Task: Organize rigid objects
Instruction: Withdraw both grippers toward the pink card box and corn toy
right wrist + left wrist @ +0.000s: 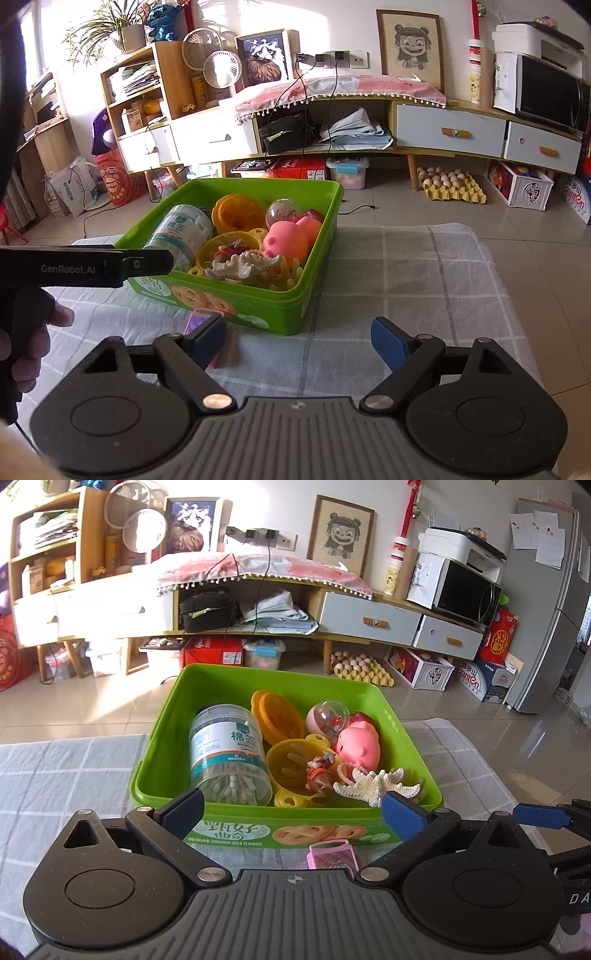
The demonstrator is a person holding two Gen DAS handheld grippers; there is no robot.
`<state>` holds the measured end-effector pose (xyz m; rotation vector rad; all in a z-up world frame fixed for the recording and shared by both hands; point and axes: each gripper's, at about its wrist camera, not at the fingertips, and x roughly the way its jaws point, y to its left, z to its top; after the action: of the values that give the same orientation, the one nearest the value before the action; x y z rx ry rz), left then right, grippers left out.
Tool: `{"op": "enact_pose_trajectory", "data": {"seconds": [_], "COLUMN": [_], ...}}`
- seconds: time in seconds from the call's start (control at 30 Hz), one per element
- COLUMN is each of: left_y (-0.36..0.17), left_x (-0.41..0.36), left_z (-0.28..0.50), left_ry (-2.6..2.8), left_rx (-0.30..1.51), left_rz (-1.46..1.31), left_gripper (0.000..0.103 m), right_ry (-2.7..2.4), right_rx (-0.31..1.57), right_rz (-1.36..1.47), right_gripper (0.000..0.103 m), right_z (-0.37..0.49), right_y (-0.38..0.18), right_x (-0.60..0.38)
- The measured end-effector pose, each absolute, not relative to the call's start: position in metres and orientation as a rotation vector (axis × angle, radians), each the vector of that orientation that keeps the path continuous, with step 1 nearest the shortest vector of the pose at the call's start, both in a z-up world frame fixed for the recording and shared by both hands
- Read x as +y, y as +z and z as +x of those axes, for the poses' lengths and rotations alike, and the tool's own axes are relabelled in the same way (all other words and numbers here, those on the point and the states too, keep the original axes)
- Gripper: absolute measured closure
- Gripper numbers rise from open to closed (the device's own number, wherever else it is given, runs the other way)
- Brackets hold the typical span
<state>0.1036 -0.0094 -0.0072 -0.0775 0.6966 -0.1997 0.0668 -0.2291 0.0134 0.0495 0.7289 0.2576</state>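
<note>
A green box [162,738] [295,306] stands on the checked cloth. In it lie a cotton swab jar [227,753] [183,230], yellow plastic pieces [280,718], a clear capsule ball [327,716], a pink pig [358,747] [286,240], a small figure [319,771] and a white starfish [373,784] [242,266]. A small pink box [332,854] [201,321] lies on the cloth before the green box. My left gripper [293,814] is open and empty, above the pink box. My right gripper [299,341] is open and empty, right of the pink box.
The checked tablecloth [424,280] covers the table, whose far edge lies just behind the green box. The left gripper's body [85,266] reaches in from the left in the right wrist view. Beyond are a tiled floor, a low cabinet [369,616] and a fridge [543,602].
</note>
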Motion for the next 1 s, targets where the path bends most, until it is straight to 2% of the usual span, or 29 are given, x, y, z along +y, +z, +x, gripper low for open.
{"op": "enact_pose_trajectory", "data": {"seconds": [0.2, 0.77, 1.0], "left_y": [-0.018, -0.069, -0.078], "left_x": [-0.011, -0.04, -0.06], "left_z": [0.08, 0.057, 0.066], "left_ry": [-0.142, -0.14, -0.162], "left_rx": [0.754, 0.853, 0.831], "left_rz": [-0.078, -0.05, -0.024], "left_gripper": [0.005, 0.005, 0.005], "right_ry": [0.21, 0.094, 0.029], "right_rx": [0.746, 0.833, 0.897], "right_rz": [-0.011, -0.138, -0.128], "right_gripper": [0.033, 0.033, 0.033], "right_z": [0.053, 0.052, 0.061], "right_y": [0.016, -0.011, -0.018], "right_x": [-0.239, -0.26, -0.272]}}
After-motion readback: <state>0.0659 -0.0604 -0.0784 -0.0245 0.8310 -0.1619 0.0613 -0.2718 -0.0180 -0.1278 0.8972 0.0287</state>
